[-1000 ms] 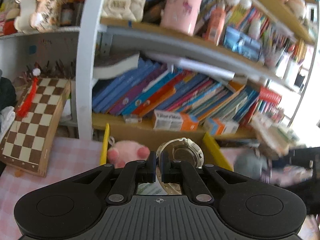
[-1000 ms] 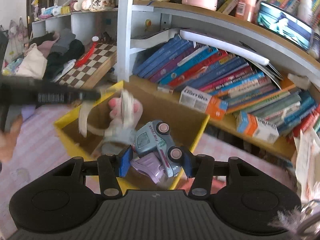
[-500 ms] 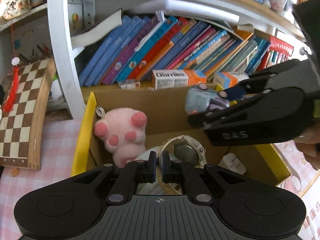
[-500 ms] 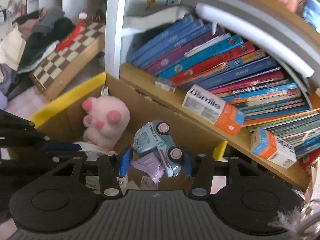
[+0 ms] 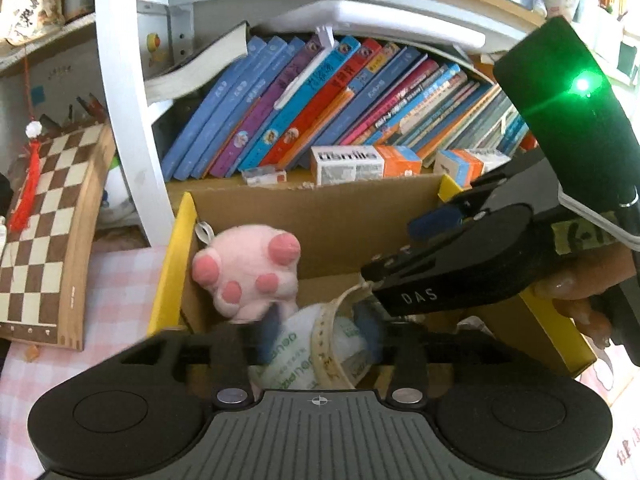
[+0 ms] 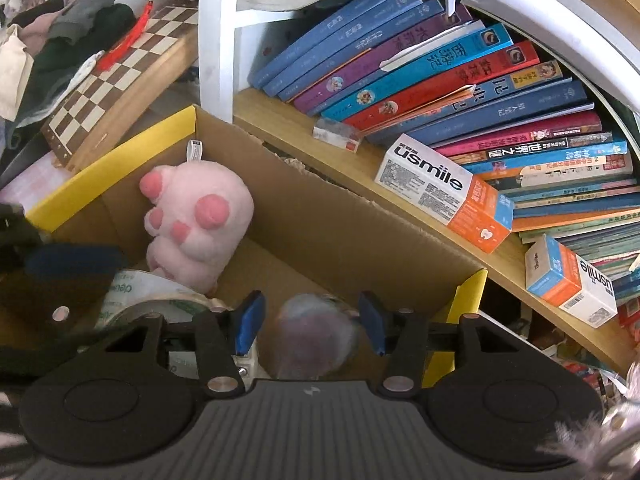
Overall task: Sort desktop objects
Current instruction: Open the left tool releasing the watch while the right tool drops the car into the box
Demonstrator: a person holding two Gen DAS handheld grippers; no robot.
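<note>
While both grippers hang over the cardboard box (image 6: 320, 216), the right gripper (image 6: 310, 322) has its jaws just opening, apart around a blurred grey-lilac toy car (image 6: 316, 334) at lower centre. The left gripper (image 5: 318, 330) has jaws freshly parted, a cream watch strap (image 5: 324, 340) between them above a tape roll (image 5: 288, 354). A pink plush paw (image 5: 248, 276) leans inside the box, at left.

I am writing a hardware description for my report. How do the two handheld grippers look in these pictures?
Both the left gripper and the right gripper have matte black plastic bodies with ribbed grey centres, round side discs, silver screws and blue-padded fingers. The right one carries white "DAS" lettering, a green light and a white cable.
</note>
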